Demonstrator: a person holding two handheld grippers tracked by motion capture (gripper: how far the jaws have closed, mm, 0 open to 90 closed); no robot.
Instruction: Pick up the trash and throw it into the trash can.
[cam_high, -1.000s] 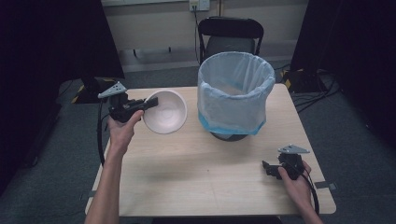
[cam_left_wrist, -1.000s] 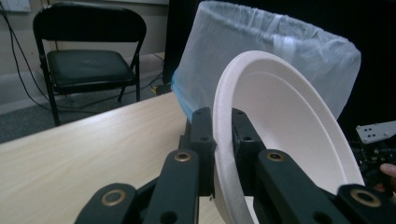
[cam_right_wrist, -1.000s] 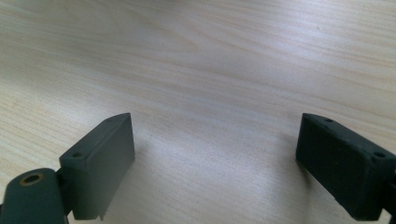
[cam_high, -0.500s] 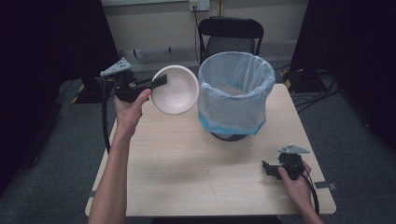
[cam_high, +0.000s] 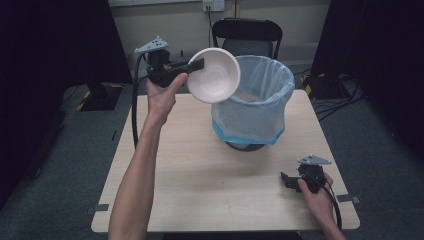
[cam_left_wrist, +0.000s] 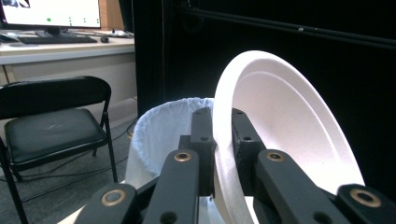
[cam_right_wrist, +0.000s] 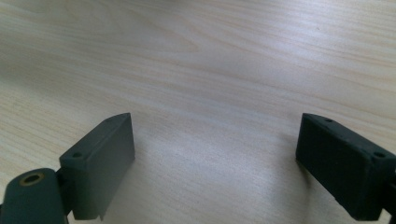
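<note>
A white foam bowl (cam_high: 215, 75) hangs in the air, tipped on its side, just left of the bin's rim. My left gripper (cam_high: 196, 65) is shut on the bowl's rim; in the left gripper view the rim of the bowl (cam_left_wrist: 280, 135) runs between the two black jaws of that gripper (cam_left_wrist: 223, 135). A bin lined with a pale blue bag (cam_high: 257, 102) stands at the back middle of the wooden table (cam_high: 200, 175). My right gripper (cam_high: 287, 181) rests low at the table's front right, open, with bare wood between its jaws (cam_right_wrist: 215, 158).
A black folding chair (cam_high: 247, 37) stands behind the table, beyond the bin. Dark curtains close both sides. Cables lie on the grey floor at the right. A desk with a monitor (cam_left_wrist: 51, 14) is visible far off in the left gripper view.
My left gripper has lifted the bowl off the table and carried it up and right to the bin's rim, tipping it on its side. The right gripper has not moved.
</note>
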